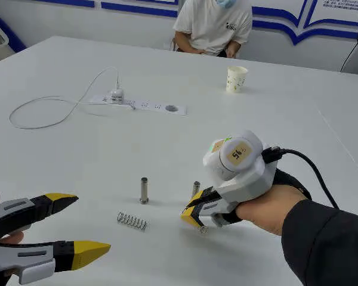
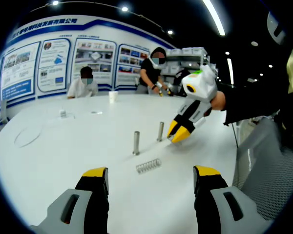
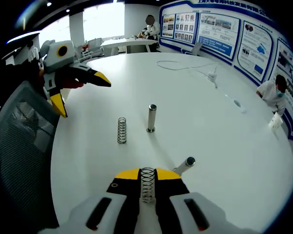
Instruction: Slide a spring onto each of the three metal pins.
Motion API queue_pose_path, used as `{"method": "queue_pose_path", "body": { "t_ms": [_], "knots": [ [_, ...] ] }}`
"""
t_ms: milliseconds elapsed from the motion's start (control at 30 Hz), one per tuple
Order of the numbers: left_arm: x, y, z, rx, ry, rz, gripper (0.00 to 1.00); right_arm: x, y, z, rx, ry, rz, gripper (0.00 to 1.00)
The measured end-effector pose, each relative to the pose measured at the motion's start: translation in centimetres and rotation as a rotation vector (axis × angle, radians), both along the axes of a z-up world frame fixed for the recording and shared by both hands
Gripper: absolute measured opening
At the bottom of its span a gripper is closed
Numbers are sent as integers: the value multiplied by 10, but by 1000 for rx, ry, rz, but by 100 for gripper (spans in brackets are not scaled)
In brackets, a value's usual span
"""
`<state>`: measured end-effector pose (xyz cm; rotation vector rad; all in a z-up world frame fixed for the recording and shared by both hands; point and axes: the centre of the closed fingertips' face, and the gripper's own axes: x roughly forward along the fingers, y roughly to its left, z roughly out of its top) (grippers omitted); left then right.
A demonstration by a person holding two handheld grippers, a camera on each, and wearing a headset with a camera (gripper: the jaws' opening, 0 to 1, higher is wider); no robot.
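Observation:
Two short metal pins stand upright on the white table point(image 1: 107, 149), one on the left point(image 1: 144, 189) and one on the right point(image 1: 196, 188). A loose spring point(image 1: 132, 221) lies flat just in front of the left pin. My right gripper point(image 1: 195, 219) is shut on a second spring point(image 3: 147, 183) and hovers low, right beside the right pin point(image 3: 184, 165). My left gripper point(image 1: 77, 223) is open and holds nothing, near the table's front left. In the left gripper view the loose spring point(image 2: 148, 165) lies ahead of the open left gripper point(image 2: 151, 171).
A paper cup point(image 1: 236, 78) stands at the back right. A white power strip point(image 1: 149, 105) with a looping cable point(image 1: 42, 113) lies at the back left. A person point(image 1: 212, 27) sits at the far edge. A mesh chair point(image 3: 24, 146) is beside the table.

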<state>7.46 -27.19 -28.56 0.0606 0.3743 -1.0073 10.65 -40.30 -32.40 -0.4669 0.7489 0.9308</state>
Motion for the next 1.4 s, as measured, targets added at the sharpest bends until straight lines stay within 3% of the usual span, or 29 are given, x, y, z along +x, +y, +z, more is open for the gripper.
{"method": "queue_pose_path", "body": {
  "t_ms": [1400],
  "knots": [
    [-1, -1, 1, 6, -5, -7, 72, -6, -10, 20, 92, -36, -63, 12]
  ]
}}
